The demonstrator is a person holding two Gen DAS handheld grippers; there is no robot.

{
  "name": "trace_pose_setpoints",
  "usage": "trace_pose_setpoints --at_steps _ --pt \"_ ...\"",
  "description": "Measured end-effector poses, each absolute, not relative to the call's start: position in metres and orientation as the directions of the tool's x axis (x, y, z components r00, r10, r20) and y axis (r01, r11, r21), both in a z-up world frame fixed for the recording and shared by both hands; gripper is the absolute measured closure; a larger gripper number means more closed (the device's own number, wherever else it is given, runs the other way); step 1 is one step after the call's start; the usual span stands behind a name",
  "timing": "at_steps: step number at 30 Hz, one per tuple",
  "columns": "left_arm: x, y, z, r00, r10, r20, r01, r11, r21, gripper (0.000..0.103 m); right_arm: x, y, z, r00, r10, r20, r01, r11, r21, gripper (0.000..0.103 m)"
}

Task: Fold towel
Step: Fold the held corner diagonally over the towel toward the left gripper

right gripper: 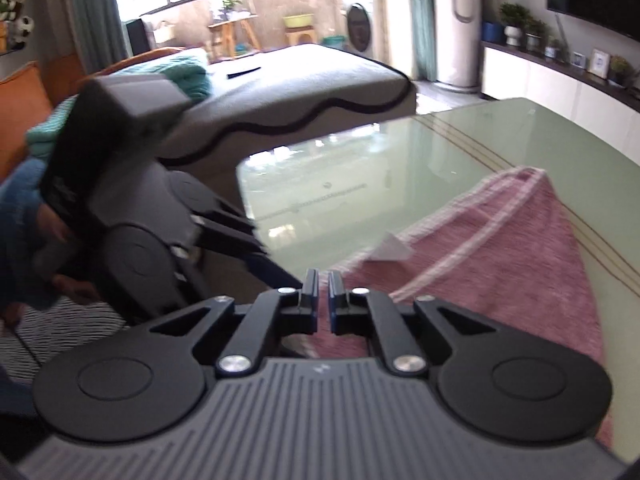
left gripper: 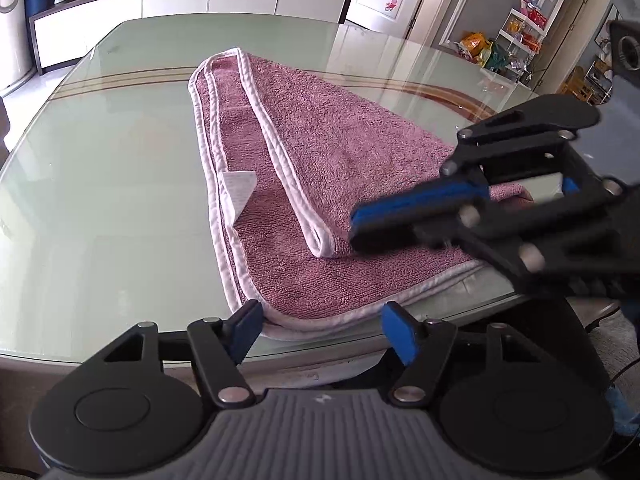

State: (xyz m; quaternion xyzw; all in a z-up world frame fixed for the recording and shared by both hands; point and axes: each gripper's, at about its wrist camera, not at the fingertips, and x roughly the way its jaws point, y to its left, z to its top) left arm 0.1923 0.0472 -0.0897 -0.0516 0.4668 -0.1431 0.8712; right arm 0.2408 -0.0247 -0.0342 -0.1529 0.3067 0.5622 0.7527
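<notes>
Towel [left gripper: 320,152], pink terry with a looped, nubbly pile and a smooth pale satin binding stitched round its edge, lies on the glass table [left gripper: 100,184], folded over itself so that the upper layer narrows to a point toward the far side. Its nearest hem runs along the table's front edge. A small white care label [left gripper: 239,192] is sewn at the left binding and curls up from the cloth; whatever is printed on it is too faint to read. The binding turns back in a rounded loop where the upper layer ends near the middle.

In the left wrist view the left gripper [left gripper: 322,326], black plastic links with blue ribbed pads, stands with its jaws spread on either side of the near hem, the pads not pressing on it. The right gripper [left gripper: 356,226] comes in from the right side, its blue-padded fingers drawn together and lying low over the folded layer; whether cloth is pinched between them cannot be told from here. In the right wrist view, which is blurred, the right gripper's pads are nearly touching, with a thin slit left.

The table top is pale green tinted glass, glossy and reflective, with thin brown and gold stripes curving across it. A white cabinet [left gripper: 180,4] with a dark top stands behind.
</notes>
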Motion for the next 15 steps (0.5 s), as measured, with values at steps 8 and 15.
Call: trace_pose_setpoints --at_steps 8,15 --pt "0.186 0.054 -0.084 0.528 -0.311 -0.79 0.209 0.95 -0.234 0.032 0.238 -0.024 -0.052 0.319 0.672 -0.668 -0.924 0.378 -0.06 0.078" --pt "0.184 0.053 -0.082 0.531 -0.341 -0.776 0.24 0.938 -0.248 0.031 0.249 -0.023 -0.078 0.322 0.609 -0.725 -0.916 0.393 -0.076 0.08"
